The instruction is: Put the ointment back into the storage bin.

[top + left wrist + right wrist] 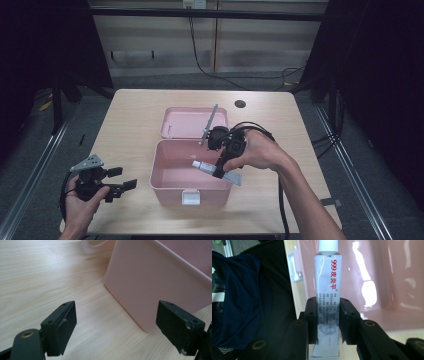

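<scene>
A white ointment tube (pixel 216 170), red lettering down its side, hangs over the open pink box (pixel 172 181), clamped near its crimped tail by the right gripper (pixel 220 171). The jaws are closed on the tube's flat end, pads pressing both faces. In the high view the tube's long axis runs nearly level, slanting across the box's right half, cap end pointing toward the box's middle and tail end out past its right wall. It looks clear of the box floor, though how far above it I cannot tell.

The right hand (pixel 257 152) holds that gripper just off the box's right rim, so the drop point lies directly under and ahead of the cap; the likely next step is a lowering into the box, tube kept lengthwise along the floor.

The box lid (pixel 182 121) lies folded open behind the box. The left gripper (pixel 120 181) waits well to the box's left on the wooden surface (pixel 135 112), jaws spread wide, holding nothing, aimed at the box's near corner.
</scene>
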{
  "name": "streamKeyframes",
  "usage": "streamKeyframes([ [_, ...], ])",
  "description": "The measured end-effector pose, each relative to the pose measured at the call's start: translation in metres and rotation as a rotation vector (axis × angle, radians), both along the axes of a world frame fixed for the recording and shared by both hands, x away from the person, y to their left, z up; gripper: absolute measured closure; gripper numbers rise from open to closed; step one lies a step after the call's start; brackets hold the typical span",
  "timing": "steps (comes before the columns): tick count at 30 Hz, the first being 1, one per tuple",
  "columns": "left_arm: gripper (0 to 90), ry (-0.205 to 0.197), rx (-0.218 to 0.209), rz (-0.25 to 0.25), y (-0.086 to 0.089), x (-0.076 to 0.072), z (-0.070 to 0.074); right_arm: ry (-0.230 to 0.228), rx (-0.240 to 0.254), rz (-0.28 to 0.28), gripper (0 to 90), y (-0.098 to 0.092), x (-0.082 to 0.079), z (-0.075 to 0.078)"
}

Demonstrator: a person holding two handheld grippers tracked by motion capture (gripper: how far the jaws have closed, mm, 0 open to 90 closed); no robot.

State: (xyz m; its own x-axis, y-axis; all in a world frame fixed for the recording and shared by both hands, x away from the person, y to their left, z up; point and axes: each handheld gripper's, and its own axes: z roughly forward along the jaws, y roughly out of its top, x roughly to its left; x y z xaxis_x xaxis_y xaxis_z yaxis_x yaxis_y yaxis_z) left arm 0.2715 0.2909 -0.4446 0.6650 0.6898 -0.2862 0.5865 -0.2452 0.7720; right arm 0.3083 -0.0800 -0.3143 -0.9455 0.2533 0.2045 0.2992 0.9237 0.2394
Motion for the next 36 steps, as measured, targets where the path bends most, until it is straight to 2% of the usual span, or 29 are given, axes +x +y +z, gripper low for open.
streamKeyframes([
  [4, 17.0, 0.001, -0.005, -0.001, 0.000, 0.000, 0.000, -0.003, 0.007, 0.035, 71.2, 0.013, 0.003, -0.006],
  [14, 17.0, 0.000, 0.002, -0.004, 0.000, 0.000, 0.000, 0.006, 0.019, 0.072, 71.2, 0.036, 0.010, -0.018],
  [21, 17.0, -0.001, 0.001, 0.000, 0.000, 0.000, 0.000, 0.018, 0.005, 0.085, 71.2, 0.046, 0.014, -0.029],
  [24, 17.0, 0.000, -0.003, -0.001, 0.000, 0.000, 0.000, 0.026, -0.002, 0.109, 71.2, 0.050, 0.016, -0.036],
  [27, 17.0, 0.000, -0.002, 0.001, 0.000, 0.000, 0.000, 0.031, -0.008, 0.101, 71.2, 0.052, 0.016, -0.038],
  [32, 17.1, -0.001, -0.003, 0.000, 0.000, 0.000, 0.000, 0.047, -0.019, 0.125, 71.2, 0.060, 0.018, -0.054],
  [36, 17.1, 0.000, -0.003, 0.000, 0.001, 0.000, 0.000, 0.060, -0.024, 0.131, 71.2, 0.062, 0.020, -0.060],
])
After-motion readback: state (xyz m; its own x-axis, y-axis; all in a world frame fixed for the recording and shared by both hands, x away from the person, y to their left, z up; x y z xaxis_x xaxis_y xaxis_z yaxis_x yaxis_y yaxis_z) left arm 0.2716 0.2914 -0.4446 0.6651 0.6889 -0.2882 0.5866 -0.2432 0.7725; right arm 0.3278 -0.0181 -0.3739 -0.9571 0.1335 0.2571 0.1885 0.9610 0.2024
